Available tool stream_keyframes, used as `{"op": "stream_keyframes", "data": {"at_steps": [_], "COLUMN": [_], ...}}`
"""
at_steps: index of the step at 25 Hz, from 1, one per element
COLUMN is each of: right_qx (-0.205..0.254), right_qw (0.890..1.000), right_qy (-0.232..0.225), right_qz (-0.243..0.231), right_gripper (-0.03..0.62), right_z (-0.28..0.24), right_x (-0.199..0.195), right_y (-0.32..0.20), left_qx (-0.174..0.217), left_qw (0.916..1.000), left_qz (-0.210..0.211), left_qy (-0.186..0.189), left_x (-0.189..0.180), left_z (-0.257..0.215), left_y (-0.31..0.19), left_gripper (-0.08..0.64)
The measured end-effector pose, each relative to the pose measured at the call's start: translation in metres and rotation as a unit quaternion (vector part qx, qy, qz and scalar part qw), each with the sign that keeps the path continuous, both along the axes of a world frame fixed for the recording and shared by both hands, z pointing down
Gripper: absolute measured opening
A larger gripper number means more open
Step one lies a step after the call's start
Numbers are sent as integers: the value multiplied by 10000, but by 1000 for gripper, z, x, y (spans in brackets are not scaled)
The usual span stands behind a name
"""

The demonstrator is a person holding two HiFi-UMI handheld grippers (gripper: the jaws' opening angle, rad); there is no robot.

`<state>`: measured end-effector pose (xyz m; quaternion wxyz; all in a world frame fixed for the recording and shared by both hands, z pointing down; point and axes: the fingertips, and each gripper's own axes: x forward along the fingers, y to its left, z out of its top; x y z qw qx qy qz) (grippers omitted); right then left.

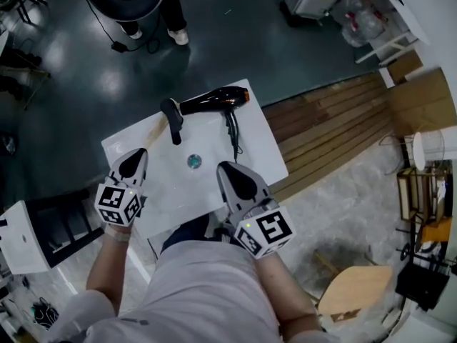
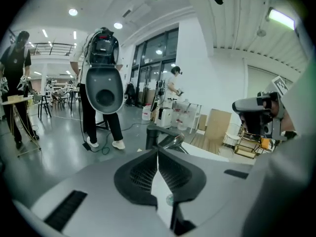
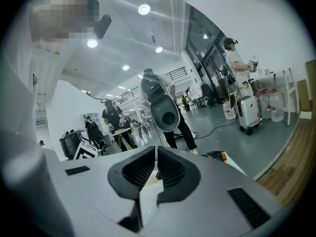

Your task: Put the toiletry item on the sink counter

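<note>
A black hair dryer (image 1: pixel 214 100) with an orange nozzle lies along the far edge of the white sink counter (image 1: pixel 264 148), its cord trailing toward the basin. Its orange tip (image 3: pixel 217 155) also peeks out in the right gripper view. The black faucet (image 1: pixel 173 118) stands at the back of the basin, with the drain (image 1: pixel 194 161) in front of it. A thin tan item (image 1: pixel 157 130) lies left of the faucet. My left gripper (image 1: pixel 132 164) hovers over the counter's left part, shut and holding nothing. My right gripper (image 1: pixel 232 174) is over the basin's near right side, shut and also holding nothing.
A person (image 1: pixel 153 13) with a round dish-shaped device stands on the dark floor beyond the counter. A white shelf unit (image 1: pixel 43 234) is at the left. Wooden planks (image 1: pixel 335 120) and a round wooden stool (image 1: pixel 357 291) are at the right.
</note>
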<state>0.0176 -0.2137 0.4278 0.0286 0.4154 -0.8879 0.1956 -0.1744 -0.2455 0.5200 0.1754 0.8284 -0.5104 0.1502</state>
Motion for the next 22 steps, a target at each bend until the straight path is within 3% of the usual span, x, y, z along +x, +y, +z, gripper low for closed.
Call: {"op": "stream_keyframes", "data": {"at_steps": [10,22], "right_qx": [287,665], "right_qw": [9993,9966], "right_qy": [-169,-382], "right_qz": [-194,-302], "right_gripper": [28,28], "right_z": [-26,-48], "right_x": [34,73], "right_y": [32,70], "left_qx": [260,618], "left_qw": [9990,9936], "left_qz": [202,756], "left_qy": [308,559], "left_x": [64,155], "left_z": [-65,-123], "left_y": [44,92], "left_gripper": [18,18]}}
